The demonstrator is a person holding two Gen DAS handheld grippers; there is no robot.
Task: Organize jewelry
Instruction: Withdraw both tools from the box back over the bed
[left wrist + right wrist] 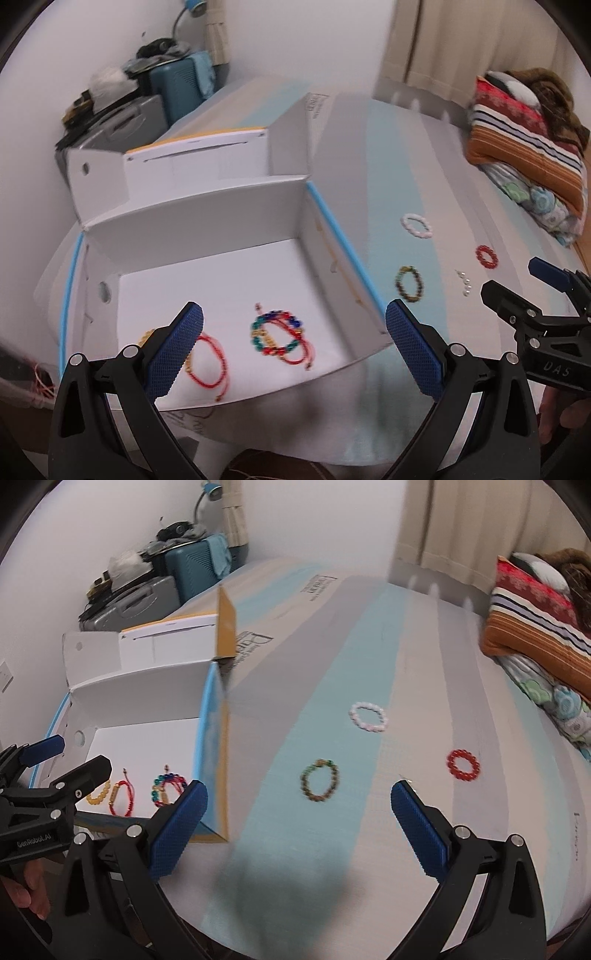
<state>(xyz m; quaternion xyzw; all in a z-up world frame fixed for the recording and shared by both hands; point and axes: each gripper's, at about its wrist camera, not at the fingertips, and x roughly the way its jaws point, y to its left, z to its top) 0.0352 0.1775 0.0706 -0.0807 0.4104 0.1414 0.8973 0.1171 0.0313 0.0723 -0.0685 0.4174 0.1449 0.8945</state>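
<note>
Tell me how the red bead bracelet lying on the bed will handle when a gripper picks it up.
The red bead bracelet is a small ring of round beads, so it probably sags limp when lifted by one side. Its glossy beads look slippery against the pads. It lies flat on the bed cover, so rolling seems unlikely.

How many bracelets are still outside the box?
3, all on the striped bed cover: a white one farthest away, a red one to the right, a brown-green one nearest the box.
</note>
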